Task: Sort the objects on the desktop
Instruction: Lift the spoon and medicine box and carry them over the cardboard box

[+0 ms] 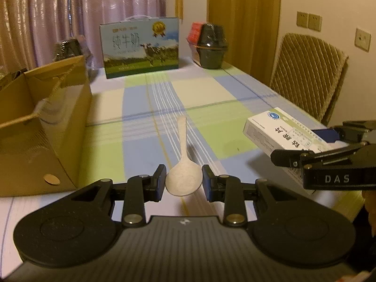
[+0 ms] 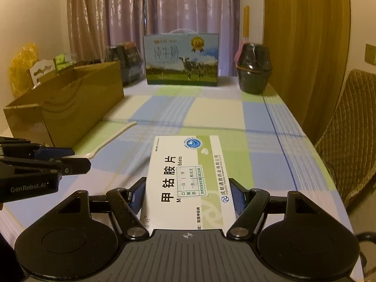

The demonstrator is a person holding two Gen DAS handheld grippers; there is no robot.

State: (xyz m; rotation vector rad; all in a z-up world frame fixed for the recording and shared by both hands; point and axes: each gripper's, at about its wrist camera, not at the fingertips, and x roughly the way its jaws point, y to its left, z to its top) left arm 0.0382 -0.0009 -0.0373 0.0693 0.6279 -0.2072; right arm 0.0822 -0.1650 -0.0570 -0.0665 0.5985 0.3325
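A pale speckled rice spoon (image 1: 182, 164) lies on the checked tablecloth, handle pointing away. My left gripper (image 1: 184, 180) has its fingers on either side of the spoon's bowl, close to it with small gaps. A white medicine box (image 2: 185, 178) with green trim and Chinese print sits between the fingers of my right gripper (image 2: 188, 196); the left pad touches it, the right pad stands just off its edge. The box (image 1: 279, 136) and right gripper (image 1: 305, 150) also show at the right of the left wrist view. The spoon handle (image 2: 112, 136) shows in the right wrist view.
An open brown cardboard box (image 1: 42, 122) stands at the left, also in the right wrist view (image 2: 70, 108). A milk carton (image 1: 141, 47) and a dark pot (image 1: 211, 44) stand at the table's far end. A padded chair (image 1: 307, 75) is at the right edge.
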